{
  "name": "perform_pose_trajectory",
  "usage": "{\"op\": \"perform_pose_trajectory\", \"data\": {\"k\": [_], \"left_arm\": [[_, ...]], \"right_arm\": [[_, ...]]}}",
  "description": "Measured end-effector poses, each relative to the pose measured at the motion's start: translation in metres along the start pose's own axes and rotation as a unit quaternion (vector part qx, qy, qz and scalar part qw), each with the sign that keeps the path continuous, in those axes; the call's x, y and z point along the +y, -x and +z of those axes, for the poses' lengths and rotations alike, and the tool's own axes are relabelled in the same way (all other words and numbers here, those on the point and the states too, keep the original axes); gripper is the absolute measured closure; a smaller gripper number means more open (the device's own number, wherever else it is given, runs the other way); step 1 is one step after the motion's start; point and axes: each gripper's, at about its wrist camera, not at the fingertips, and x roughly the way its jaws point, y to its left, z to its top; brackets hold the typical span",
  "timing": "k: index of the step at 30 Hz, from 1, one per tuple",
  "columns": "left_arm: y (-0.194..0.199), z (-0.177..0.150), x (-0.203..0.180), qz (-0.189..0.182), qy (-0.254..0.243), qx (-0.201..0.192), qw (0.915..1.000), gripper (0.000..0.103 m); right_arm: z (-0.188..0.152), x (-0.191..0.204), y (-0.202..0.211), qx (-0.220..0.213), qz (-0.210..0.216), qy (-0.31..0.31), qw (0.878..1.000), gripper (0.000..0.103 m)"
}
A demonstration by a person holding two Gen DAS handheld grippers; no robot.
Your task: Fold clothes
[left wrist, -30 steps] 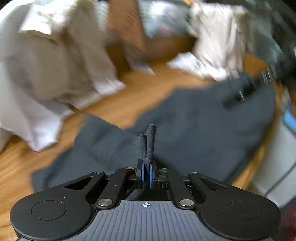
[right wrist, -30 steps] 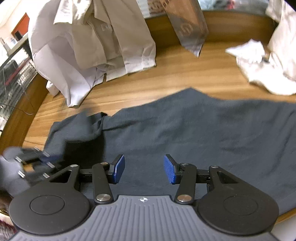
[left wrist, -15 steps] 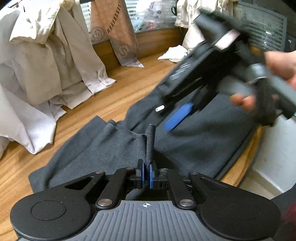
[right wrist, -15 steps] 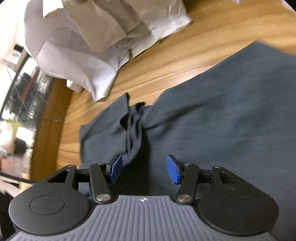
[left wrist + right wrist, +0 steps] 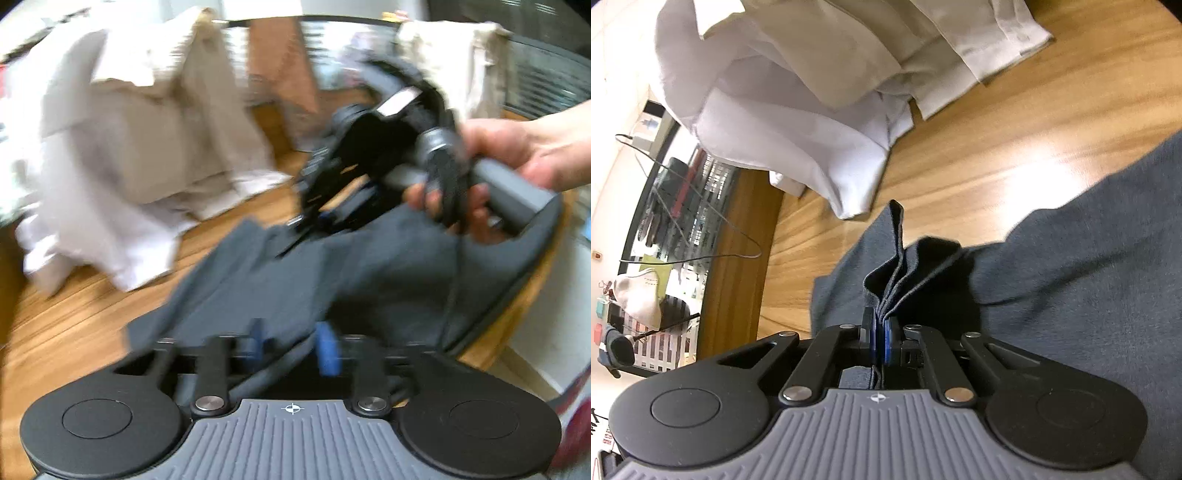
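Observation:
A dark grey garment [image 5: 369, 288] lies spread on the wooden table [image 5: 74, 314]. My left gripper [image 5: 290, 343] hovers low over its near edge. Its jaws are opening, and the blue pads [image 5: 327, 350] stand apart without pressing the cloth that runs under them. In the left wrist view a person's hand [image 5: 517, 158] holds my right gripper [image 5: 306, 225], which points down at the garment's far part. In the right wrist view my right gripper [image 5: 881, 332] is shut on a bunched fold [image 5: 905, 266] of the dark grey garment [image 5: 1071, 277], and the pleats stick up past the pads.
A heap of white and beige shirts [image 5: 129, 147] [image 5: 812, 92] lies just beyond the garment. At the back hang a brown patterned cloth [image 5: 280, 74] and a cream garment [image 5: 454, 62]. The table edge [image 5: 517, 317] curves close on the right. A wire hanger [image 5: 738, 236] overhangs the left edge.
My left gripper has opened and let go of the fold it was pinching. My right gripper has swung down over the bunched edge and shut on it.

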Motion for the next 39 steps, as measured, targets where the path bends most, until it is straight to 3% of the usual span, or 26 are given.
{"op": "perform_pose_trajectory", "data": {"k": [6,12,15,17,19,21,22,23,27,33,39], "left_arm": [[0.0,-0.038,0.012,0.085,0.034,0.05,0.9945,0.048],[-0.024,-0.05,0.022,0.115,0.061,0.076,0.9886,0.048],[-0.033,-0.052,0.024,0.126,0.062,0.084,0.9865,0.048],[-0.038,-0.055,0.026,0.138,0.058,0.094,0.9842,0.049],[-0.036,-0.06,0.027,0.149,0.057,0.098,0.9824,0.051],[-0.033,-0.065,0.032,0.153,0.064,0.096,0.9815,0.054],[-0.031,-0.067,0.033,0.154,0.066,0.095,0.9813,0.054],[-0.029,-0.068,0.035,0.155,0.068,0.095,0.981,0.054],[-0.025,-0.07,0.038,0.153,0.068,0.094,0.9813,0.054],[-0.022,-0.065,0.035,0.137,0.051,0.088,0.9853,0.054],[-0.02,-0.059,0.022,0.106,0.02,0.089,0.9902,0.053]], "right_arm": [[0.003,0.015,0.003,-0.007,-0.015,0.022,1.0,0.098],[0.002,0.016,0.003,-0.004,-0.028,0.03,0.999,0.098],[0.001,0.014,0.002,-0.003,-0.051,0.038,0.998,0.091],[-0.002,0.01,-0.001,-0.003,-0.071,0.044,0.997,0.071],[-0.005,0.003,-0.005,0.0,-0.083,0.045,0.995,0.068],[-0.008,-0.003,-0.009,0.005,-0.092,0.044,0.995,0.072],[-0.01,-0.006,-0.01,0.008,-0.096,0.042,0.994,0.094],[-0.011,-0.008,-0.011,0.01,-0.097,0.039,0.994,0.099],[-0.011,0.001,0.008,-0.01,-0.079,0.031,0.996,0.099],[-0.012,0.016,0.075,-0.043,-0.073,0.026,0.996,0.099],[-0.045,-0.037,0.112,-0.048,-0.129,-0.017,0.99,0.099]]}}
